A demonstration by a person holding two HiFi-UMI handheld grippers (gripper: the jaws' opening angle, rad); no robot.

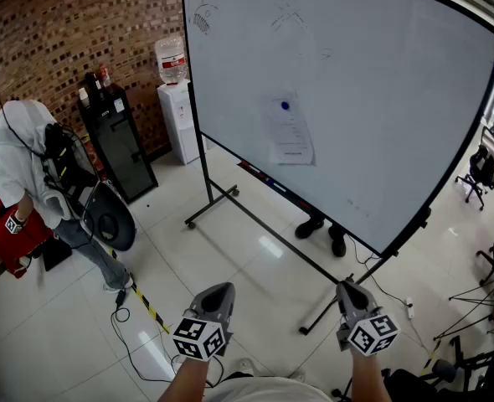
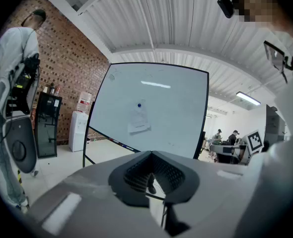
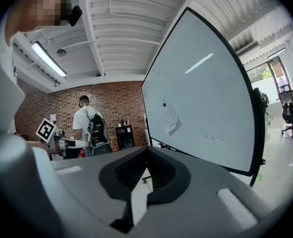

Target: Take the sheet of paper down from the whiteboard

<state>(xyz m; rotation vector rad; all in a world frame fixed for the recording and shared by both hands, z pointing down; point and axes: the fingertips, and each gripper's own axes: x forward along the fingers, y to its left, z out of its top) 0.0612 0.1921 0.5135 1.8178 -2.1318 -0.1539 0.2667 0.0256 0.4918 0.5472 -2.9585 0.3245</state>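
Note:
A sheet of paper (image 1: 290, 133) hangs on the whiteboard (image 1: 373, 90), pinned at its top by a blue magnet (image 1: 285, 105). The paper (image 2: 138, 120) shows far ahead in the left gripper view, and the paper (image 3: 170, 119) also appears in the right gripper view. My left gripper (image 1: 217, 294) and right gripper (image 1: 350, 291) are low in the head view, well short of the board. Both have their jaws shut with nothing between them.
The whiteboard stands on a wheeled black frame (image 1: 222, 201). Someone's shoes (image 1: 322, 231) show behind it. A person with a backpack (image 1: 29, 170) stands at left, near a black cabinet (image 1: 117, 141) and a water dispenser (image 1: 176, 99). Cables (image 1: 138, 308) lie on the floor; office chairs (image 1: 481, 170) stand right.

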